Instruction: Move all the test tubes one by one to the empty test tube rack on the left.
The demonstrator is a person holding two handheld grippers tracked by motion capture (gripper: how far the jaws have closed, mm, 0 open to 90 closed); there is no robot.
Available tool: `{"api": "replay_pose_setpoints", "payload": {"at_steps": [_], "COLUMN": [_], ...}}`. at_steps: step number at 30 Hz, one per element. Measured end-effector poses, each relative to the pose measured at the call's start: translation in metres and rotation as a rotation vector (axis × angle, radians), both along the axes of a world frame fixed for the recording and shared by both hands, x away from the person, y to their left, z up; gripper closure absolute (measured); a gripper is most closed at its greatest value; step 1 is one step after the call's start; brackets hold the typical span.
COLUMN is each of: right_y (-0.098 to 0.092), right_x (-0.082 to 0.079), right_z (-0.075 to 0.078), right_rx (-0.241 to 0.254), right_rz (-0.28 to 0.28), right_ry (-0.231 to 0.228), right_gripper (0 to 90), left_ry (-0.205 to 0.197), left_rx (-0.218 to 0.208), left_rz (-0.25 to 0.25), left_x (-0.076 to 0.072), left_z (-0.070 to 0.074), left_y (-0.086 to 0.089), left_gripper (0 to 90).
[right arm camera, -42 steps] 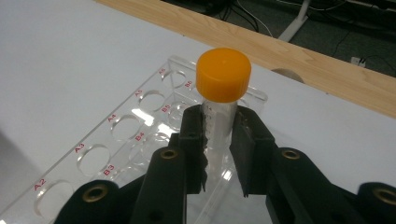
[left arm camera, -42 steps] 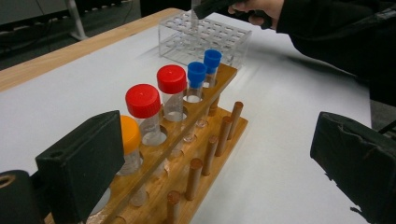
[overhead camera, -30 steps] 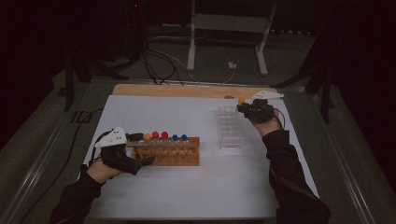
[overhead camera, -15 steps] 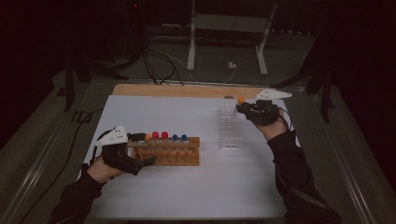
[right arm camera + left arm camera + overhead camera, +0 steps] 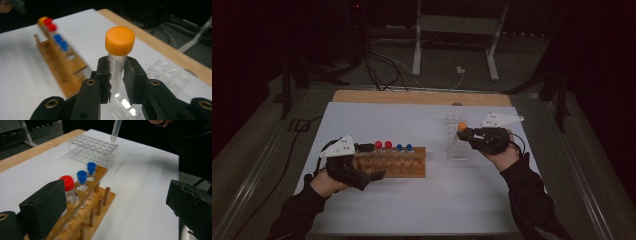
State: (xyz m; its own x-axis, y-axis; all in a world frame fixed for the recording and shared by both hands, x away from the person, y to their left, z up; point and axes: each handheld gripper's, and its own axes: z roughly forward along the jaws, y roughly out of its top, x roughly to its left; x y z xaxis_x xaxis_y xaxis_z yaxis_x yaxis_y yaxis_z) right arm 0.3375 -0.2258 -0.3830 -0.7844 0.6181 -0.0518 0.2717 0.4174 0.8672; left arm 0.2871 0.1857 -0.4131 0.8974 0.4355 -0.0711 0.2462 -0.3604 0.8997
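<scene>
My right gripper (image 5: pixel 467 132) (image 5: pixel 117 63) is shut on a clear tube with an orange cap (image 5: pixel 462 126) (image 5: pixel 119 42), held upright. The tube's rounded bottom (image 5: pixel 115 131) hangs just above the clear plastic rack (image 5: pixel 457 145) (image 5: pixel 92 147). A wooden rack (image 5: pixel 397 165) (image 5: pixel 100 195) (image 5: pixel 57 57) holds two red-capped tubes (image 5: pixel 383 145) and two blue-capped tubes (image 5: pixel 404 147). My left gripper (image 5: pixel 371 161) (image 5: pixel 117 215) is open at the wooden rack's left end, its jaws wide apart on either side of the rack, pressing on nothing.
A white sheet (image 5: pixel 422 200) covers the table, with a strip of bare wooden board (image 5: pixel 412 97) at the far edge. Beyond it stand a metal frame's legs (image 5: pixel 452 45) and loose cables (image 5: pixel 382 65) on the floor.
My right gripper has carried the orange-capped tube toward the near side, over the clear rack. The left gripper has stayed by the wooden rack.
</scene>
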Motion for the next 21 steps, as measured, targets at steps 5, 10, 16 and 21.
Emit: {"api": "replay_pose_setpoints", "payload": {"at_steps": [5, 10, 16, 21], "right_y": [0.008, 0.015, 0.023, 0.030], "right_x": [-0.016, -0.029, -0.044, -0.054], "right_z": [-0.008, -0.018, -0.031, -0.042], "right_rx": [-0.020, -0.021, -0.037, -0.060], "right_rz": [0.050, 0.099, 0.144, 0.178], "right_ry": [0.021, 0.048, 0.075, 0.102], "right_gripper": [75.4, 75.3, 75.3, 75.3], "left_ry": [0.006, 0.015, 0.024, 0.036], "left_rx": [0.003, 0.013, 0.020, 0.016], "left_rz": [-0.037, -0.070, -0.111, -0.150], "left_x": [-0.002, -0.005, -0.006, -0.007], "left_z": [0.003, 0.002, 0.000, -0.003], "left_y": [-0.011, -0.023, -0.039, -0.052], "left_gripper": [3.8, 3.8, 3.8, 3.8]}}
